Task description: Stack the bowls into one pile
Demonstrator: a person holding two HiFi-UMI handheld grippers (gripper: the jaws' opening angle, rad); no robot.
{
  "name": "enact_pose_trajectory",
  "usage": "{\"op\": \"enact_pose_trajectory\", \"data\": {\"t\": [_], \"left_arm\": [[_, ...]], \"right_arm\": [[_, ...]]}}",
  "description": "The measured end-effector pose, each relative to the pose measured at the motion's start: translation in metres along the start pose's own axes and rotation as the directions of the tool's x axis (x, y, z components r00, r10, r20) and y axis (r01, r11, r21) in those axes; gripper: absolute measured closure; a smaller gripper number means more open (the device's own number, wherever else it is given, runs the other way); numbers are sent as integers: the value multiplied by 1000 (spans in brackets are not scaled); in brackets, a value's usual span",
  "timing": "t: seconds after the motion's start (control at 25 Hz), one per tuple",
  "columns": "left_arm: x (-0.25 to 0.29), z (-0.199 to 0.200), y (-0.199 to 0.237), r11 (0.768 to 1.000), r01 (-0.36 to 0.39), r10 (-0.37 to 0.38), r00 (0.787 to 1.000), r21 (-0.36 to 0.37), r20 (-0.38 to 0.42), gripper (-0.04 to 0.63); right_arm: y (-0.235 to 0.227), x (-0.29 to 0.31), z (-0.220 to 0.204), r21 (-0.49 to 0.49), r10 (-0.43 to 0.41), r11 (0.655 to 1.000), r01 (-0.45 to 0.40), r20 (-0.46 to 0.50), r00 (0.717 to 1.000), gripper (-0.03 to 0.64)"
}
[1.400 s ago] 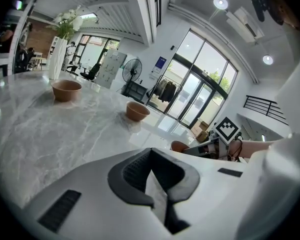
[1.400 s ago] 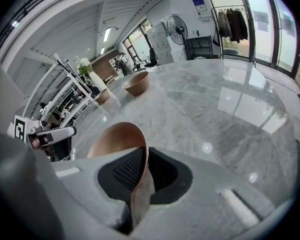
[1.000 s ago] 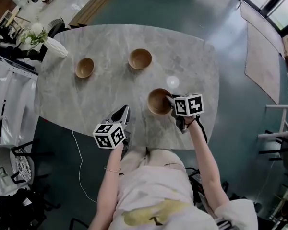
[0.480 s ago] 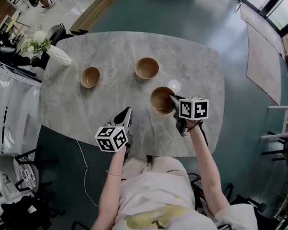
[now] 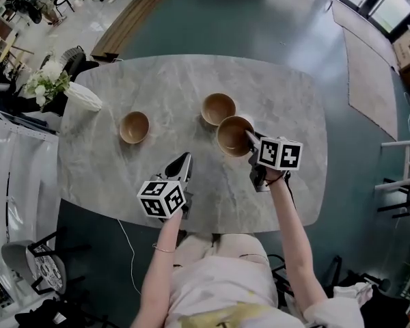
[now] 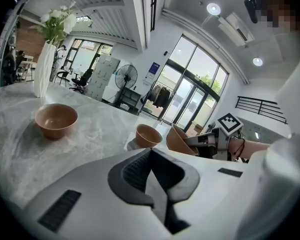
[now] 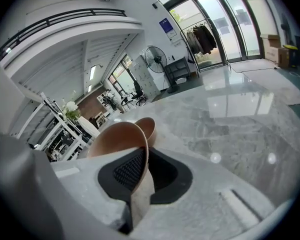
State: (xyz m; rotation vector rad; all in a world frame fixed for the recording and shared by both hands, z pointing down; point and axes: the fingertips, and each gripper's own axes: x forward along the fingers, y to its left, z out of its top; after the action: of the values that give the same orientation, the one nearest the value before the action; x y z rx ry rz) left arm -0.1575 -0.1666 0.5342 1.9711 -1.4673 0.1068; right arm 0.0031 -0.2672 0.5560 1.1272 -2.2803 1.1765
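Observation:
Three tan wooden bowls are in view over the marble table (image 5: pixel 123 176). One bowl (image 5: pixel 134 126) stands at the left, and it shows in the left gripper view too (image 6: pixel 56 120). A second bowl (image 5: pixel 219 108) stands at mid table (image 6: pixel 148 135) (image 7: pixel 150 125). My right gripper (image 5: pixel 249 141) is shut on the near rim of the third bowl (image 5: pixel 234 135), which hangs tilted right beside the middle bowl (image 7: pixel 117 136) (image 6: pixel 180 140). My left gripper (image 5: pixel 184 160) hovers over the table's near side with its jaws shut and nothing in them (image 6: pixel 151 153).
A white vase with flowers (image 5: pixel 82 96) lies toward the table's far left corner (image 6: pixel 42 69). The table's near edge runs just under my arms. Chairs and shelving stand on the floor at the left.
My right gripper has carried the held bowl up and away from me until it is next to the middle bowl. The left gripper has also moved forward over the table.

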Motion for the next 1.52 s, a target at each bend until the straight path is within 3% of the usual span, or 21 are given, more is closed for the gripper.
{"op": "enact_pose_trajectory", "data": {"t": [0.48,0.8,1.32,1.52], "left_arm": [[30,25,33,997,59,-57,998,42,-32,595],[52,26,38,997,67,-65,997,38,-48,595],[72,19,46,999,43,-42,995,3,-86,595],[72,19,51,999,33,-34,996,-9,-83,595]], "right_arm": [[11,47,44,71,-91,994,82,128,988,592],[2,71,57,54,-145,989,139,134,980,592],[-3,101,64,-121,-225,966,227,35,974,592],[2,107,62,-185,-218,958,218,19,976,592]]}}
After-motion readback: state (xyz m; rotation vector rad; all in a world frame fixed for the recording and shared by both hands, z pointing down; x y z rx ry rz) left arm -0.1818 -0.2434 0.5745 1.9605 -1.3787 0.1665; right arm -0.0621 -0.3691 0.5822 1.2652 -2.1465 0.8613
